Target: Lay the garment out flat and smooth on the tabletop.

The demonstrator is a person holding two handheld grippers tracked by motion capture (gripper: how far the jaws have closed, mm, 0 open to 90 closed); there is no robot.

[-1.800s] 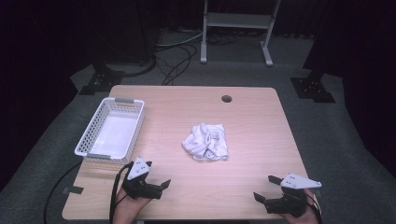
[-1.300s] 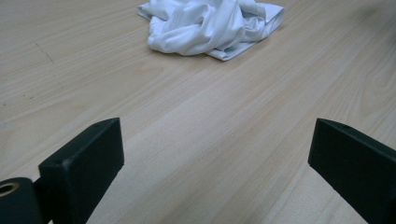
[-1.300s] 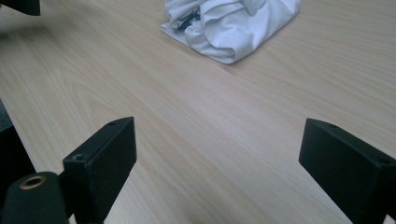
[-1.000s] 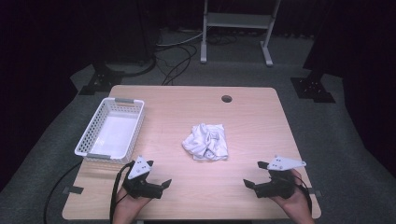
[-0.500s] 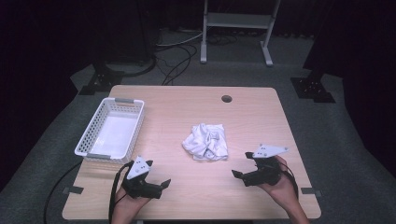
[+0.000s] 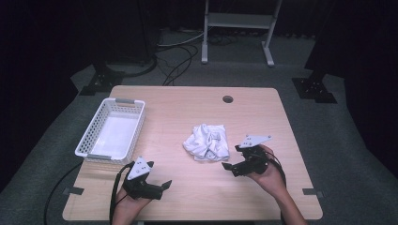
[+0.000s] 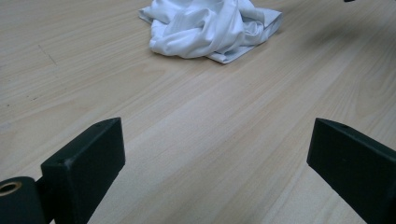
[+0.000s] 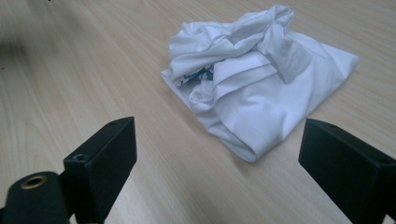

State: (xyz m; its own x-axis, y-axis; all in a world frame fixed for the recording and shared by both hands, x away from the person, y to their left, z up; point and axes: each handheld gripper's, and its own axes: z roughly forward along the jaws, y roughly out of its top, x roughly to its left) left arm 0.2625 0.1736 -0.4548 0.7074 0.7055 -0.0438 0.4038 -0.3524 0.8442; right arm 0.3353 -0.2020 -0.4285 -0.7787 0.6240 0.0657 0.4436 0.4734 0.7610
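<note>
White crumpled cloth [image 6: 207, 142] lies bunched near the middle of the counter [image 6: 178, 103], folds piled loosely, one flatter edge facing the person's side. Right gripper [image 6: 228, 168] hovers just beside the cloth's near right corner, pointed at it; its fingers [image 8: 100, 158] stand wide apart and hold nothing, with the cloth's edge framed between them in the right gripper view. Left gripper [image 6: 165, 184] sits low at the near left part of the counter, well apart from the cloth; its fingers [image 7: 84, 161] are likewise spread wide and empty, bare wood between them. White mesh basket [image 6: 89, 140] stands at the left side of the counter, nothing visible in it. Judgement: step in hand is the approach to the cloth, right side leading; no grasp yet. Next move calls for lowering the right fingers onto the near edge or a raised fold and closing on enough fabric to lift. Risk: pinching only a top layer, so the bundle unrolls or drags.
</note>
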